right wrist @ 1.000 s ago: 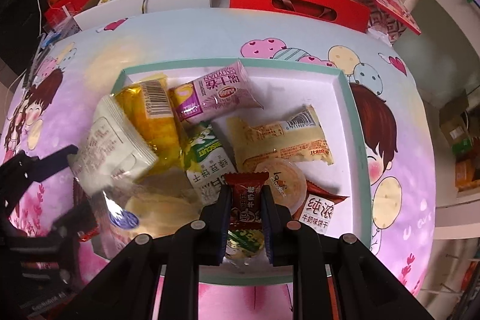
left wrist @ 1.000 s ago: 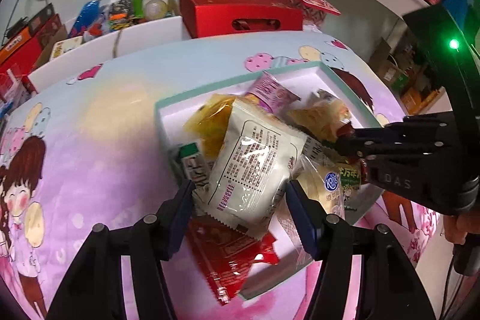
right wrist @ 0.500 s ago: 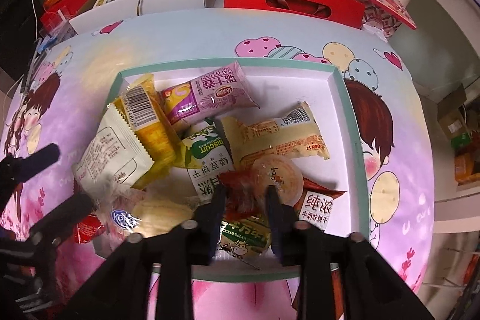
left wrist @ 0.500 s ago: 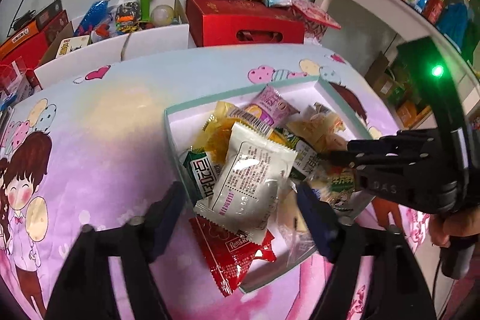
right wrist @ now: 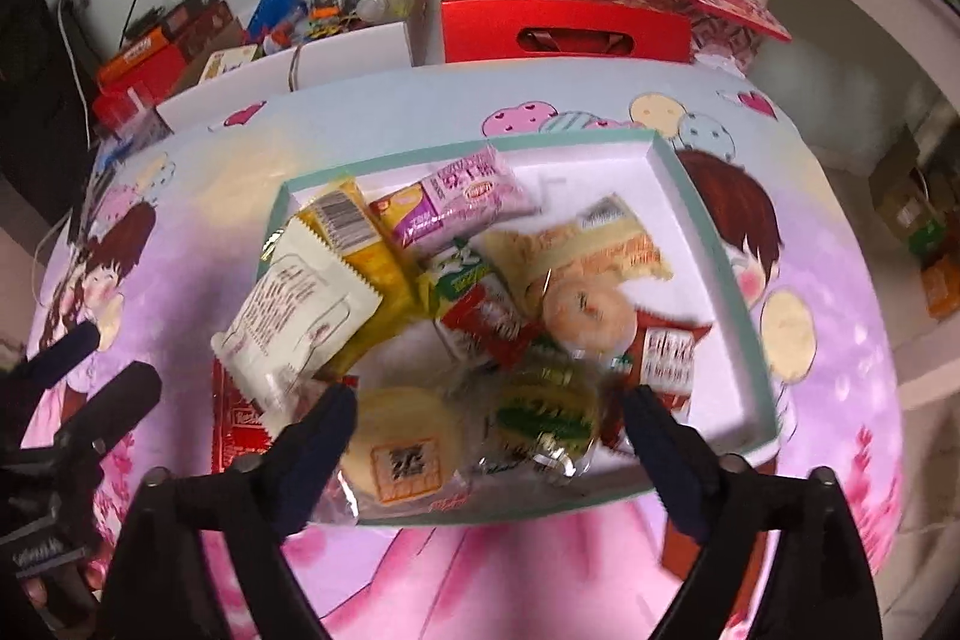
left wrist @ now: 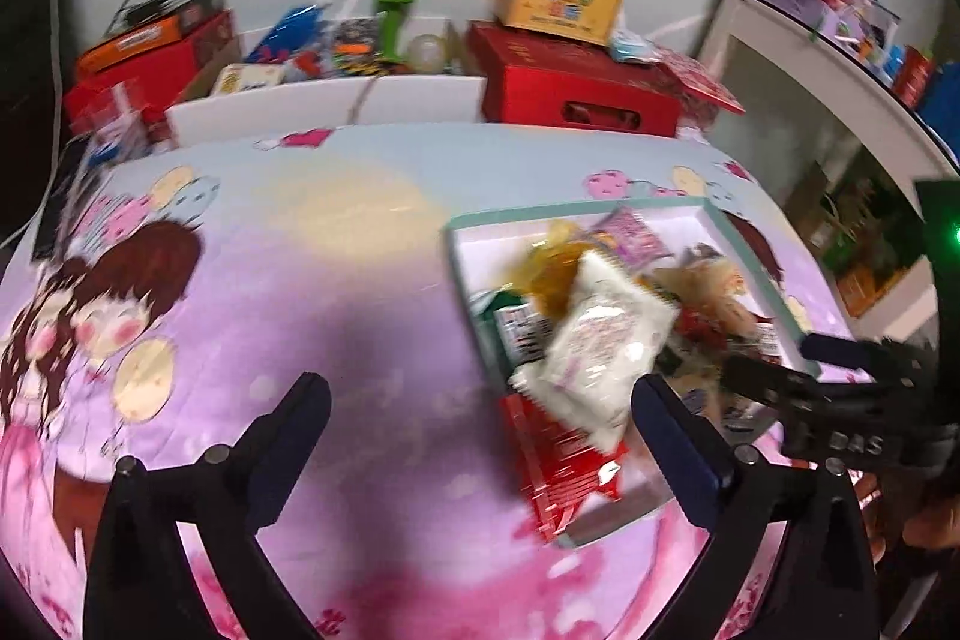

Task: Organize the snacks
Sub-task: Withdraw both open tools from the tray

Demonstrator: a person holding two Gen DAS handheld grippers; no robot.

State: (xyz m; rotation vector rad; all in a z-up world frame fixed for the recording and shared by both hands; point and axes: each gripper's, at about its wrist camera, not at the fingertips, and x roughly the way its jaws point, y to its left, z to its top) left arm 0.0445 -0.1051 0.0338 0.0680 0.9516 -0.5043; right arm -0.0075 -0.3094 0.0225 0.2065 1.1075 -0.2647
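Both my grippers, left (left wrist: 480, 418) and right (right wrist: 489, 427), spread wide, empty; white packet (right wrist: 297, 310) lies across the tray (right wrist: 714, 244) rim.

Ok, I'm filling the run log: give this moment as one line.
left gripper open, empty | right gripper open, empty | white packet overhanging tray edge | snacks piled in tray

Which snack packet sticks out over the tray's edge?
The red packet hangs over the tray's left rim, under the white packet; other snacks lie inside.

left claw (left wrist: 480, 412) agape (empty), right claw (right wrist: 489, 424) agape
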